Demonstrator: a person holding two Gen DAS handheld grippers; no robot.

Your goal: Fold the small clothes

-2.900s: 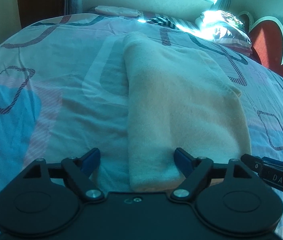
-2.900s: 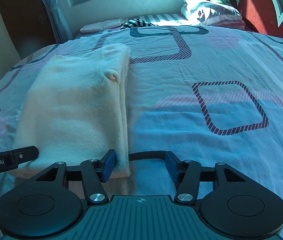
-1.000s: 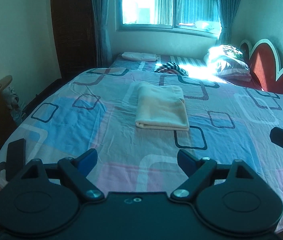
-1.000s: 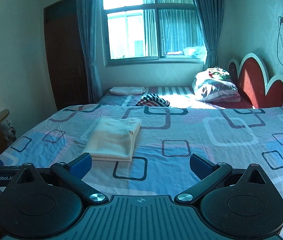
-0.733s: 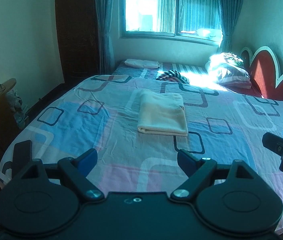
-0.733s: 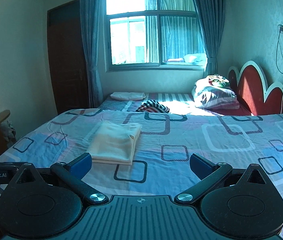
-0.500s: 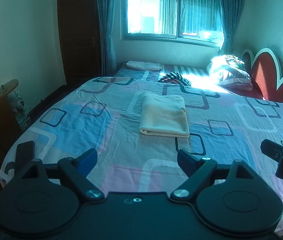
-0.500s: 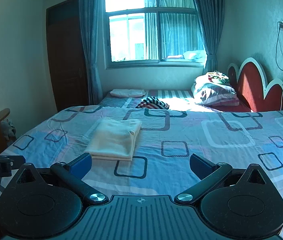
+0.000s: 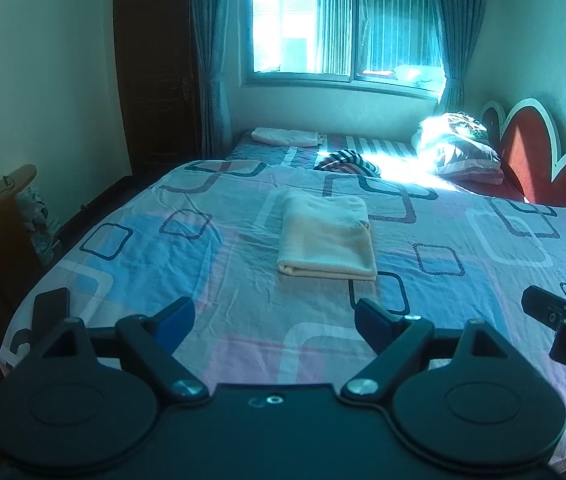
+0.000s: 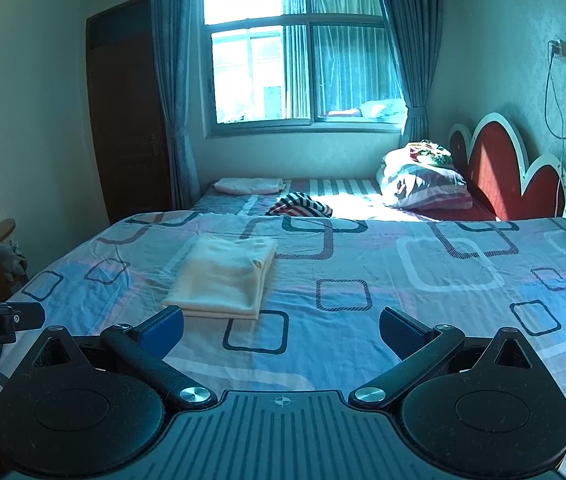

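Nearest the lens, the left gripper (image 9: pixel 274 316) hangs over the near edge of the bed (image 9: pixel 483 272) with its blue-padded jaws spread wide and nothing between them. The right gripper (image 10: pixel 281 326) is likewise released, its jaws apart over the patterned bedspread, empty. Each device shows at the margin of the other's view (only a black end with part of a label).

Farther in, the folded cream garment (image 9: pixel 327 238) lies flat on the bedspread as a neat rectangle, well apart from both grippers, its layered edges facing the cameras. In the right wrist view it sits left of centre (image 10: pixel 225 276).

Beyond it, a striped piece of clothing (image 10: pixel 301 205) lies crumpled near the sunlit patch, and a pale folded item (image 10: pixel 249 185) rests at the far edge. A bundle of pillows (image 10: pixel 423 182) leans by the red headboard (image 10: pixel 499 172). Behind everything stand the window (image 10: pixel 299 68) with its curtains and a dark door (image 10: pixel 123 112).
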